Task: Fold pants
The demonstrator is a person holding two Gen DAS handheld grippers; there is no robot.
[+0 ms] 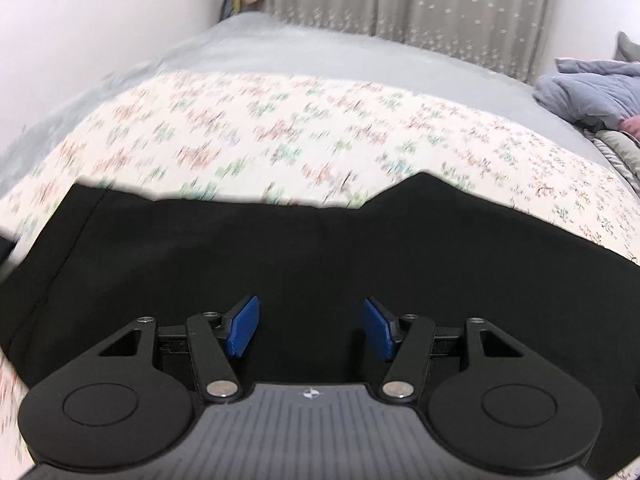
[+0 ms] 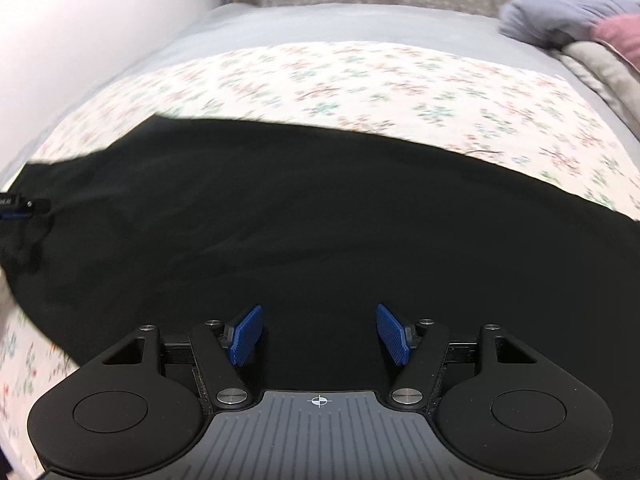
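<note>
Tools, left tool (image 1: 311, 326) and right tool (image 2: 320, 334), tilt downward over black pants (image 2: 280, 220), jaws spread, pinching nothing.

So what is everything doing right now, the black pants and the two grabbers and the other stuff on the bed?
Black pants: spread flat on the floral sheet, not gripped.
Left gripper: open, nothing between its pads, above the pants.
Right gripper: open, empty, above the pants.
Floral sheet: laid flat over the bed.
Blue-grey bedding: bunched in a heap at the bed's far right.
Curtain: drawn closed.
</note>
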